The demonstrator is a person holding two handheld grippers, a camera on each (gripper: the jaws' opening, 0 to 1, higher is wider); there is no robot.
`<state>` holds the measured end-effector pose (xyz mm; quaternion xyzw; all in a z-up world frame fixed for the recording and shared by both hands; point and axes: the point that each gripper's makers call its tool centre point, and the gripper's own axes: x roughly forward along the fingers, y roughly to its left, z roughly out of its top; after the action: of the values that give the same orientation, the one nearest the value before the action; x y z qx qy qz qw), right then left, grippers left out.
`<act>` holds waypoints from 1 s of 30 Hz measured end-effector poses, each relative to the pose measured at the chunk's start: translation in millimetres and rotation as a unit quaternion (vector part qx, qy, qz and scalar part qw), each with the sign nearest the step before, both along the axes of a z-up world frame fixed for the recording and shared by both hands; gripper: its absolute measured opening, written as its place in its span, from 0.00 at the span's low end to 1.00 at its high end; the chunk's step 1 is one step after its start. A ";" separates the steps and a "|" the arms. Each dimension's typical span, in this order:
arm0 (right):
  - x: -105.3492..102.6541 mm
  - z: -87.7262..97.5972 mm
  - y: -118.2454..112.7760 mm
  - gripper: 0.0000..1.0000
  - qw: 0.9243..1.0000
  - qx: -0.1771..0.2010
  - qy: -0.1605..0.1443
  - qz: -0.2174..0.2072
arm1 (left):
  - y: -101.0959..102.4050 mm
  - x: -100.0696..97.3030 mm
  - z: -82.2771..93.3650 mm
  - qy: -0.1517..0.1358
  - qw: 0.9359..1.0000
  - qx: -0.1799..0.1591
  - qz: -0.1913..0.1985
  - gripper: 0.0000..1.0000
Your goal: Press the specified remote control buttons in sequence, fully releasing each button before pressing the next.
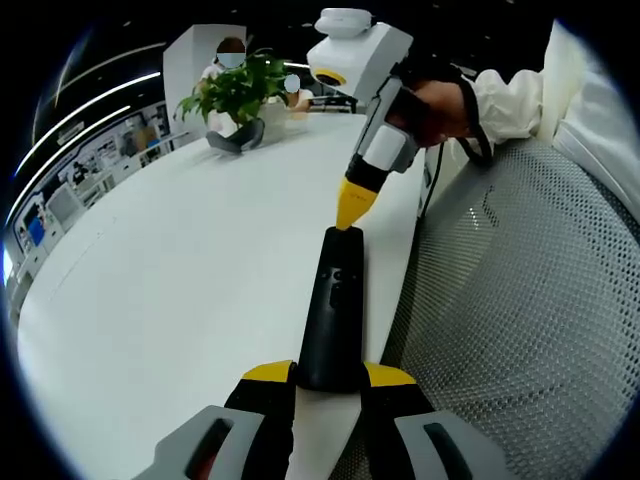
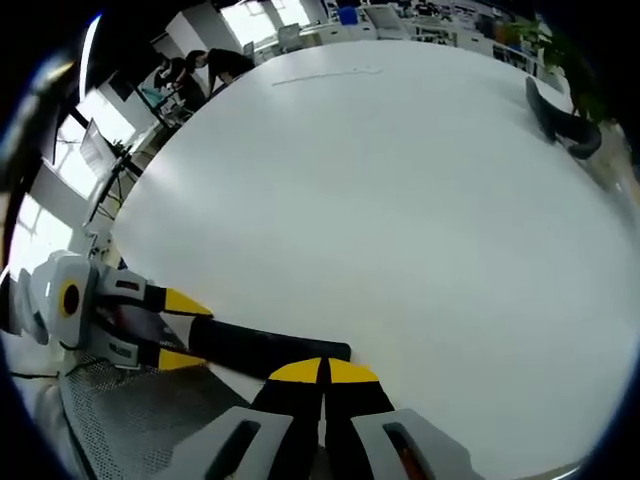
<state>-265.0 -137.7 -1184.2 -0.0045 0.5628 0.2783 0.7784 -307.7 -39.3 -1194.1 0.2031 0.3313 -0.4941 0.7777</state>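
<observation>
Two claws meet over one remote at the edge of a broad white worktop (image 1: 170, 300), which runs away toward a far corner. Beside that edge lies a grey mesh surface (image 1: 520, 320). At the far end of the worktop stands a green potted plant (image 1: 235, 90) with a dark curved object (image 1: 238, 138) at its foot; the same dark object (image 2: 562, 120) lies near the far edge in the right gripper view. The black remote (image 1: 335, 310) lies along the near edge, next to the mesh, its long axis pointing away from the left claw (image 1: 330, 375), whose yellow-tipped jaws grip its near end from both sides. The right claw (image 1: 350, 205), held by a hand in a white sleeve (image 1: 510, 95), has its jaws clenched together with nothing between them, and its yellow point touches the far top end of the remote. In the right gripper view the right claw (image 2: 322, 372) sits pinched over the remote (image 2: 265, 348), with the left claw (image 2: 185, 330) clasping the other end.
</observation>
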 end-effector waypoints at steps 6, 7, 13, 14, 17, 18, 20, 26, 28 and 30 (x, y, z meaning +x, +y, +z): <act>-2.7 -0.4 3.6 0.00 1.000 0.001 0.002 0.013 | -0.1 0.2 0.2 0.000 1.000 -0.001 0.000 0.25; -3.2 -0.2 4.4 0.00 1.000 0.003 0.002 0.015 | -0.1 0.2 0.2 0.000 1.000 -0.001 0.000 0.25; -5.6 -1.4 5.9 0.00 1.000 0.001 0.002 0.023 | -0.4 0.0 0.0 0.000 1.000 -0.002 0.000 0.25; -6.1 -1.7 5.7 0.00 1.000 0.004 0.006 0.020 | -0.4 0.0 0.0 0.000 1.000 -0.002 0.000 0.25; -5.4 -1.9 4.9 0.00 1.000 0.009 0.010 0.013 | -0.6 -0.1 -0.2 0.000 1.000 -0.002 0.000 0.25; -5.4 -1.9 4.9 0.00 1.000 0.010 0.011 0.012 | -0.6 -0.1 -0.2 0.000 1.000 -0.002 -0.001 0.25; -5.5 -2.0 5.2 0.00 1.000 0.011 0.012 0.010 | -0.7 -0.2 -0.3 0.000 1.000 -0.002 -0.001 0.25; -5.5 -2.1 5.1 0.00 1.000 0.009 0.009 0.011 | -1.1 -0.3 -0.4 0.000 1.000 -0.002 -0.001 0.25; -5.2 -2.0 4.5 0.00 1.000 0.014 0.012 0.006 | -1.2 -0.4 -0.3 0.000 1.000 -0.002 -0.001 0.25; -4.8 -2.1 3.9 0.00 1.000 0.019 0.015 0.002 | -1.2 -0.3 -0.3 0.000 1.000 -0.002 -0.001 0.25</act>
<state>-269.7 -133.8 -1186.3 0.0139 0.5692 0.2903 0.7691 -308.0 -40.5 -1194.3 0.2016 0.3300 -0.4958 0.7776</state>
